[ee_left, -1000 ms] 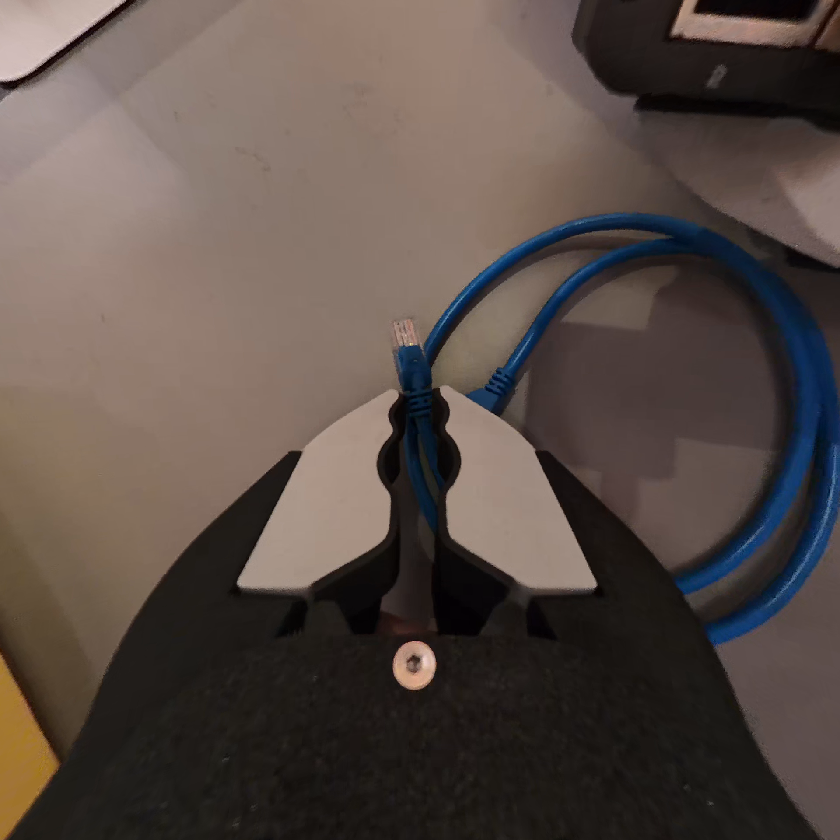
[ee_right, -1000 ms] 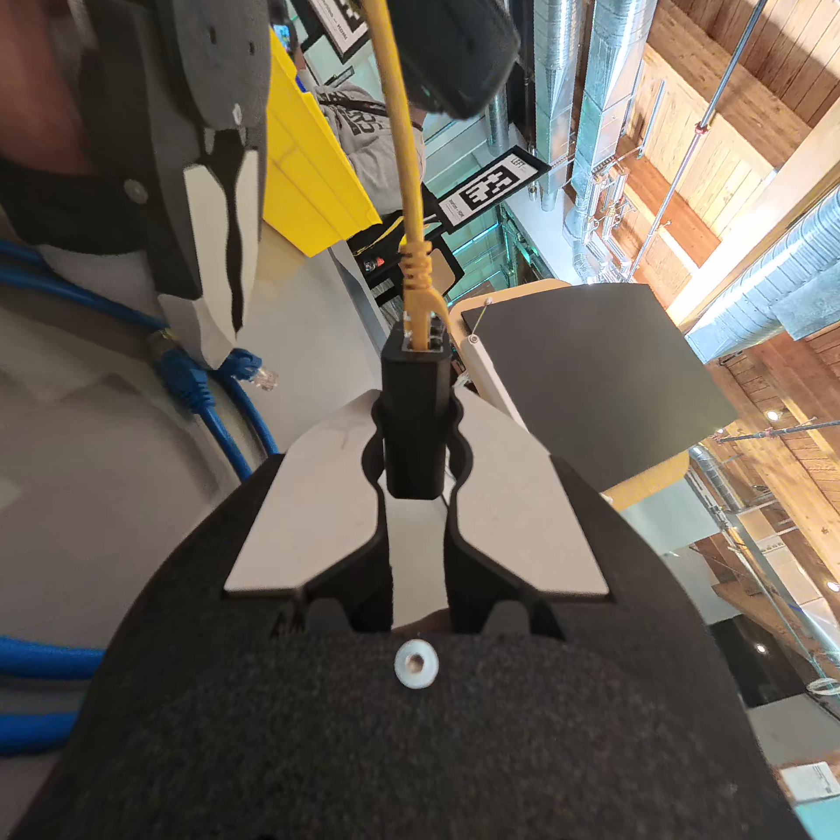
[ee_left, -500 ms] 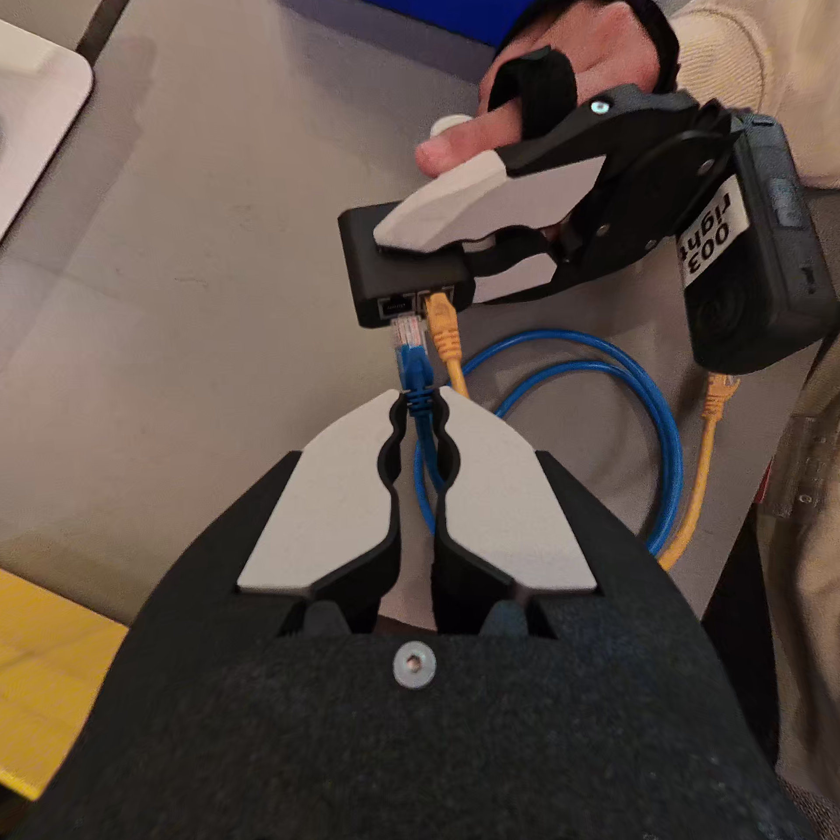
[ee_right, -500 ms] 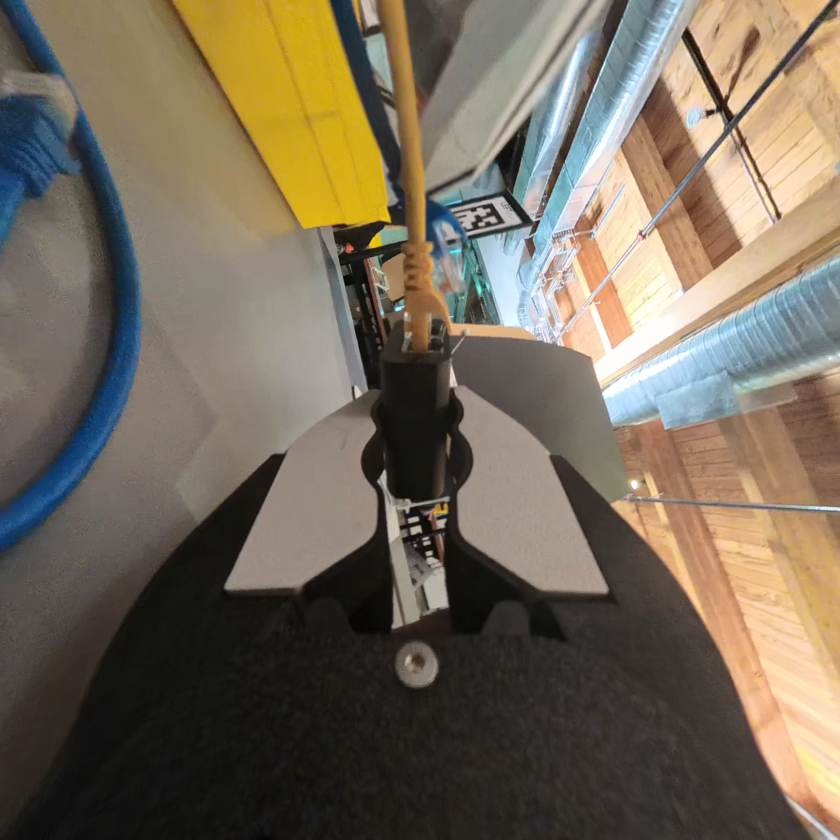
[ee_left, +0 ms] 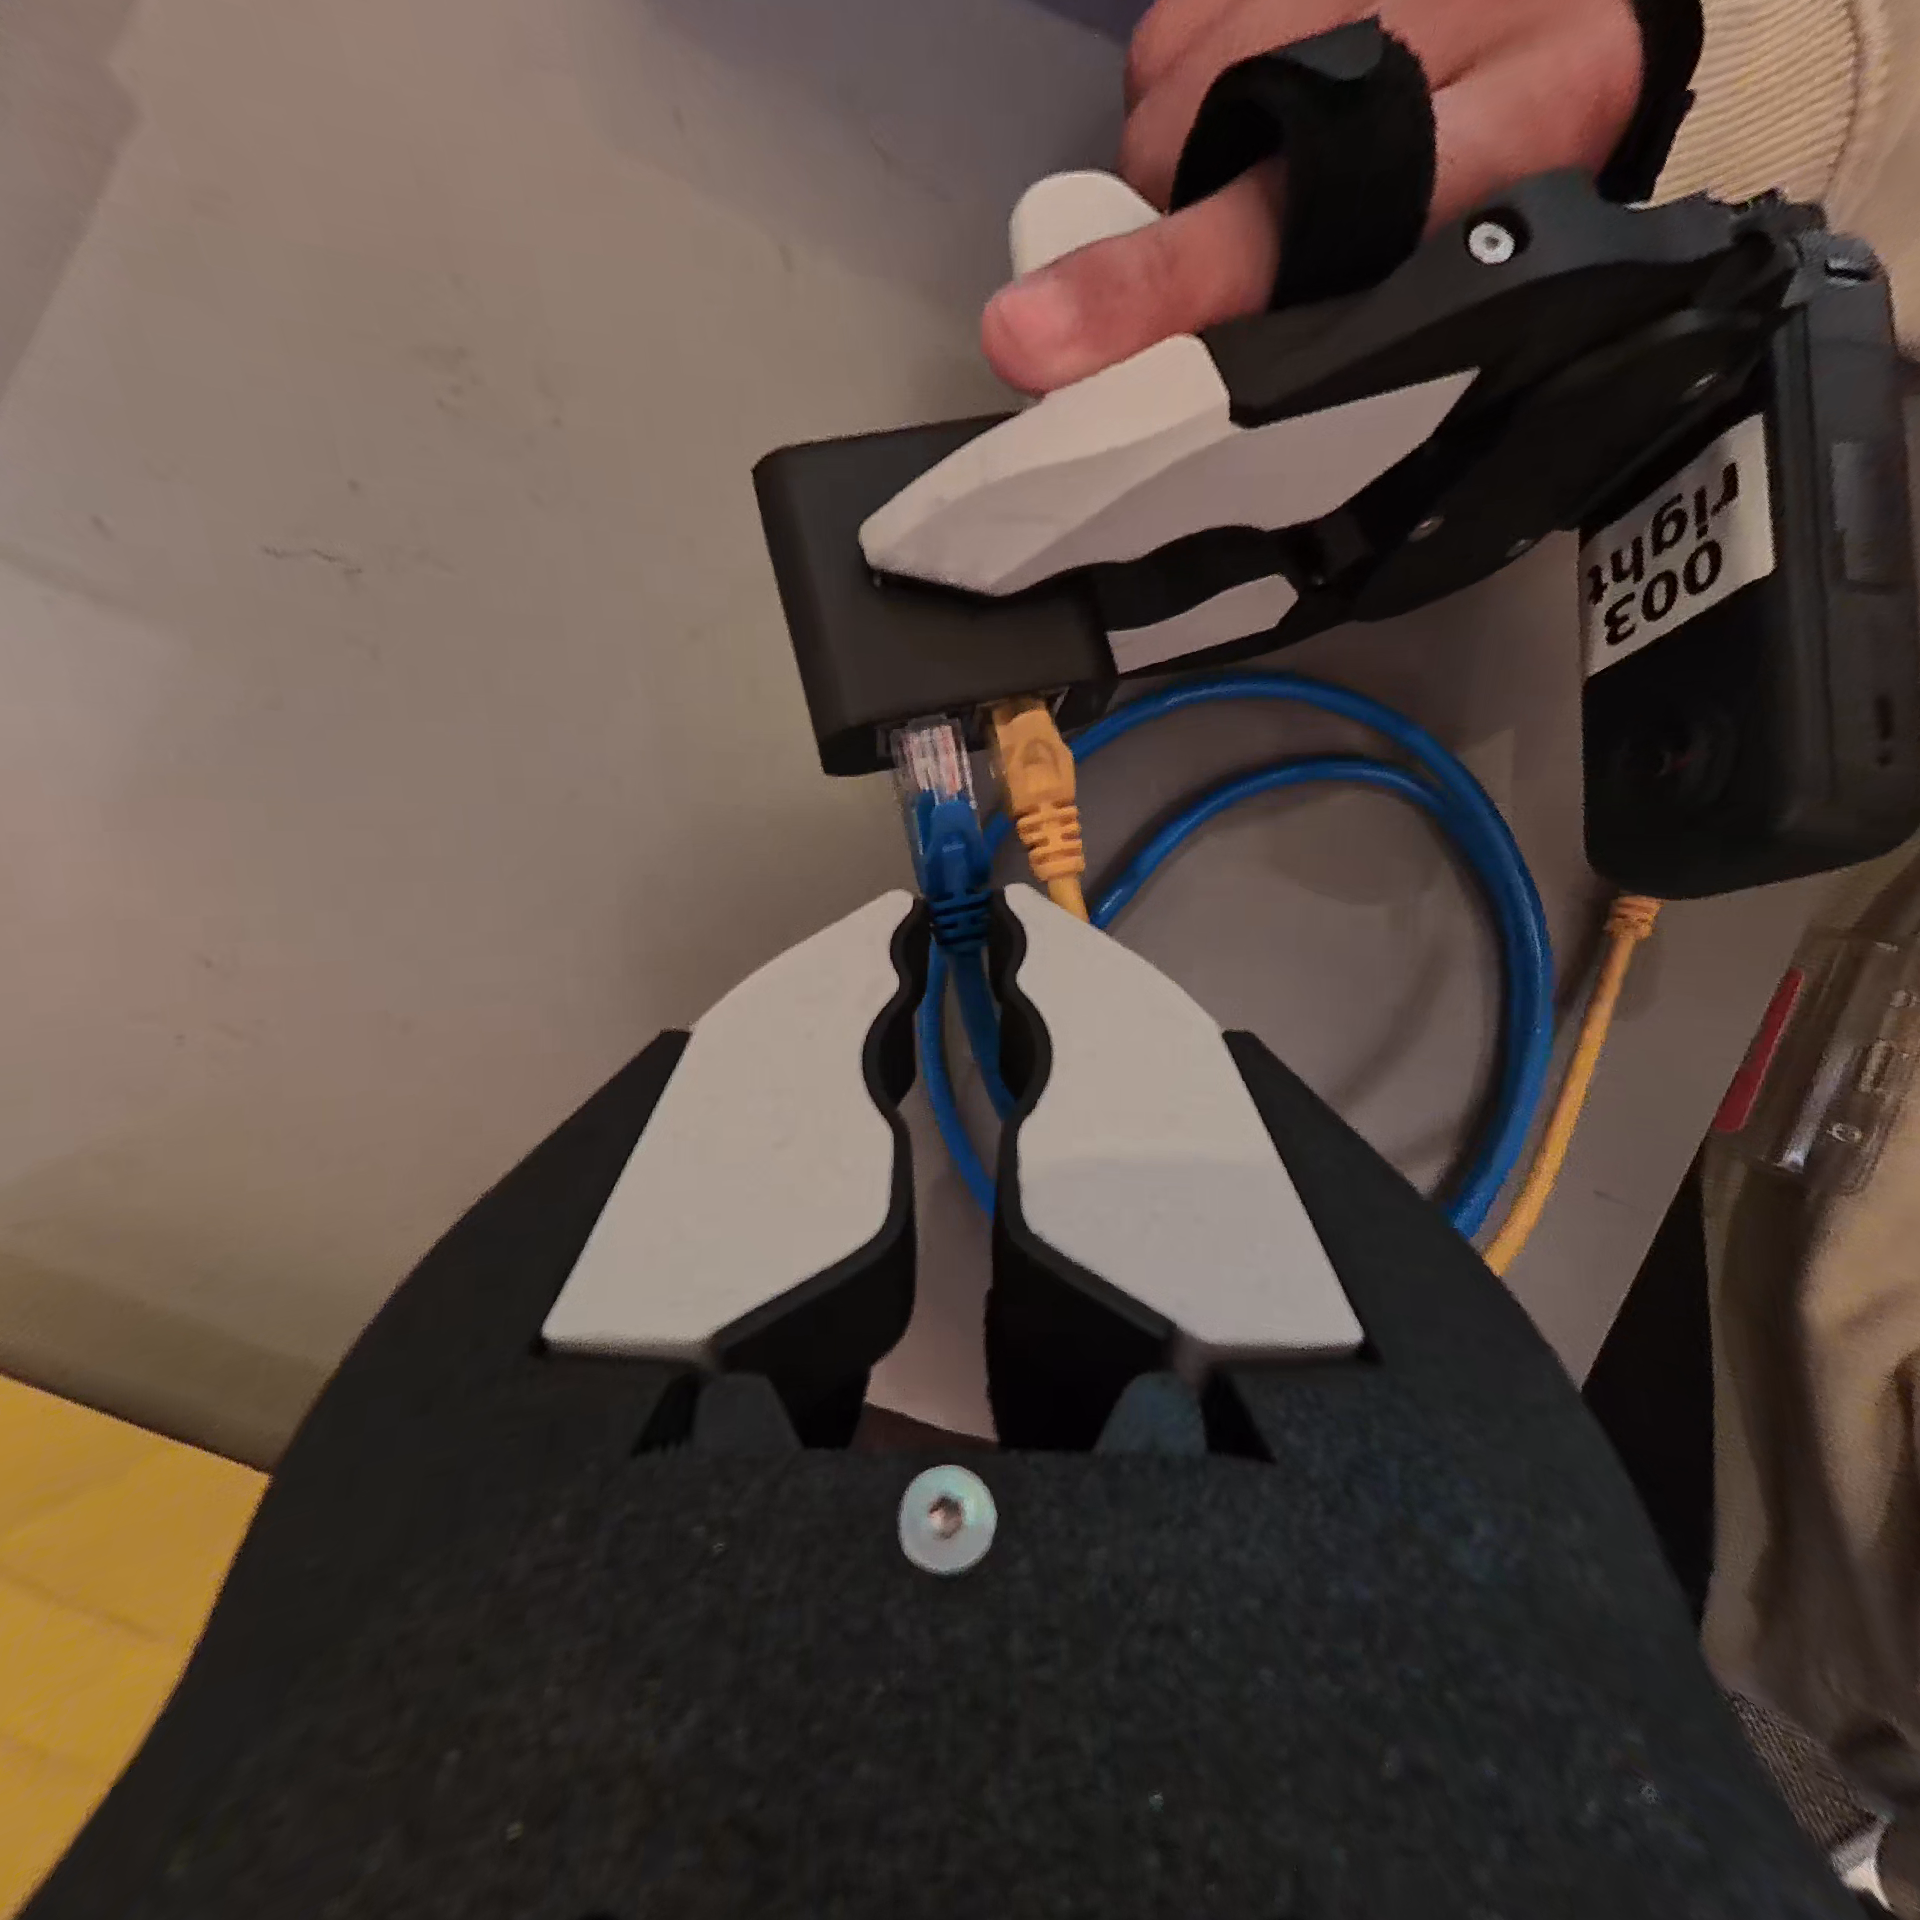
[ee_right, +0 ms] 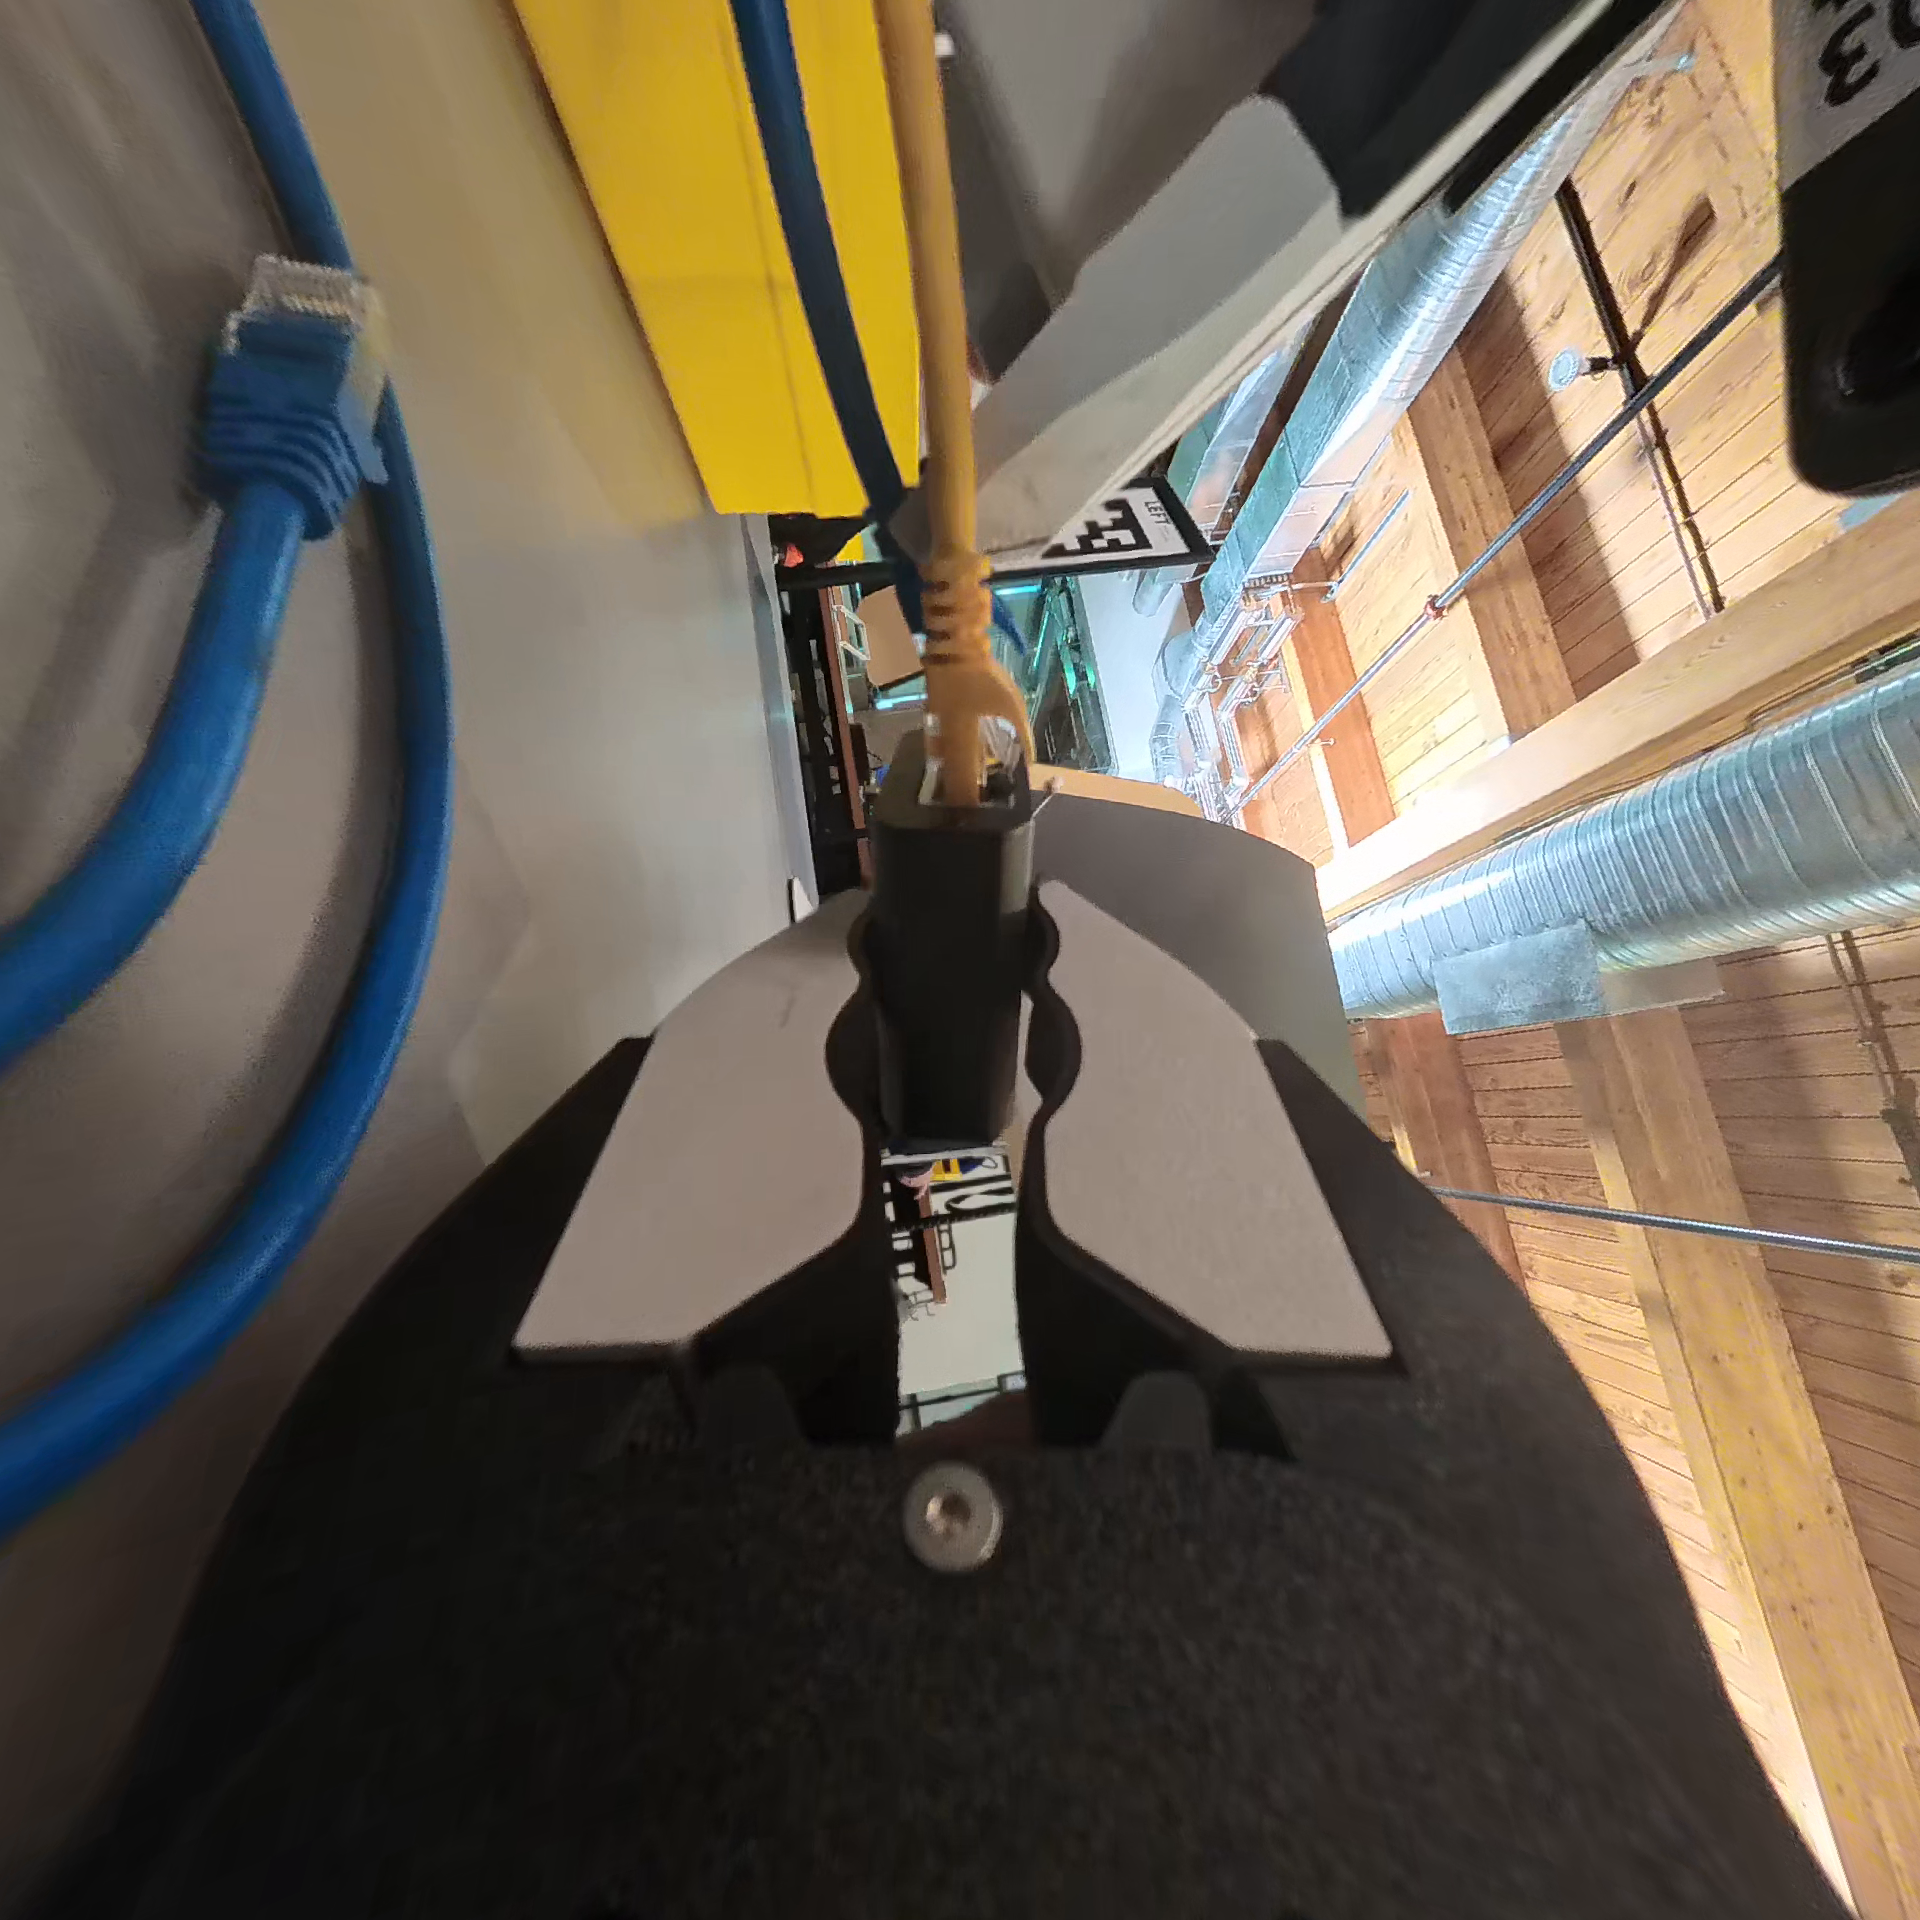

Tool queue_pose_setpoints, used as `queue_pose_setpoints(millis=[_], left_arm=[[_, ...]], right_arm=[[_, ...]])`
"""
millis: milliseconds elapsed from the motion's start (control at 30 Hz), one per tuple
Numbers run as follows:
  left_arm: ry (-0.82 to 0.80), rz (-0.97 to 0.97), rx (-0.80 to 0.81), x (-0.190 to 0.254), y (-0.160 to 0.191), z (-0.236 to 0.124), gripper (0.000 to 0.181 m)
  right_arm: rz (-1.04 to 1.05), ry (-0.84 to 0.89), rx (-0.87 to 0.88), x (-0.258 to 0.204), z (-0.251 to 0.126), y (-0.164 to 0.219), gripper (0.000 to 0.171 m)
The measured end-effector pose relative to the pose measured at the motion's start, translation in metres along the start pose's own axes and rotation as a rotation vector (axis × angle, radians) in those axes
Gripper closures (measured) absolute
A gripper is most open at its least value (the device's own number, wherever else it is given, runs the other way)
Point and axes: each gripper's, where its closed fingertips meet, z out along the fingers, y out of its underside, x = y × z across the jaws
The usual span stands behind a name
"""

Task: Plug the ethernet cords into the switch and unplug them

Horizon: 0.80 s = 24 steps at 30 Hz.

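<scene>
Two grippers were at work over a grey table (ee_left: 416, 520). Nearest in the left wrist view, the left gripper (ee_left: 954, 914) had its jaws drawn narrow, pinched on the ribbed boot of the blue cord (ee_left: 1496, 894) just behind its clear plug (ee_left: 935, 753). The plug's tip stood at the mouth of a port in the black switch (ee_left: 914, 623), touching or just entering it; how deep it sat could not be told. Just beside it, to the right, the yellow cord (ee_left: 1039, 790) was already seated in the neighbouring port. Beyond the plugs, the right gripper (ee_left: 1039, 540) clamped the switch flat between its pale fingers (ee_left: 1039, 478), held by a hand (ee_left: 1351, 135) under a black strap, above the table. The blue cord's slack lay looped on the table behind, with the yellow cord trailing past it. In the right wrist view the switch (ee_right: 945, 966) sat edge-on in the closed jaws, the yellow cord (ee_right: 951, 644) rising from it, and the blue cord's other plug (ee_right: 296, 343) lay free on the table to the left, near a yellow bin (ee_right: 686, 229) farther off.
</scene>
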Motion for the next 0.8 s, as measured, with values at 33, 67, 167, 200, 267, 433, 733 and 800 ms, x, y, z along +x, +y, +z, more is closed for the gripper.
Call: queue_pose_setpoints(millis=[33, 67, 167, 200, 267, 433, 733, 800], left_arm=[[0.004, -0.002, -0.006, 0.0, 0.001, 0.001, 0.171], [0.004, 0.001, -0.013, 0.0, 0.002, 0.002, 0.171], [0.003, -0.017, -0.046, 0.0, 0.008, 0.006, 0.171], [0.008, -0.03, -0.057, 0.0, 0.009, 0.008, 0.171], [0.013, -0.049, -0.073, 0.001, 0.012, 0.01, 0.171], [0.057, -0.072, -0.117, 0.005, 0.018, 0.011, 0.171], [0.079, -0.136, -0.107, 0.003, 0.018, 0.012, 0.171], [0.102, -0.166, -0.094, 0.002, 0.018, 0.012, 0.171]], right_arm=[[-0.002, -0.004, 0.005, -0.001, 0.0, 0.0, 0.147], [-0.012, -0.005, 0.007, -0.002, 0.0, -0.001, 0.147], [-0.043, -0.006, 0.018, -0.004, -0.001, -0.005, 0.147], [-0.047, -0.01, 0.019, -0.005, -0.001, -0.005, 0.147], [-0.057, -0.012, 0.019, -0.007, 0.0, -0.006, 0.147], [-0.092, -0.009, 0.04, -0.009, -0.001, -0.011, 0.147], [-0.166, 0.007, 0.034, -0.009, -0.003, -0.012, 0.148], [-0.184, -0.001, 0.04, -0.012, -0.003, -0.013, 0.148]])
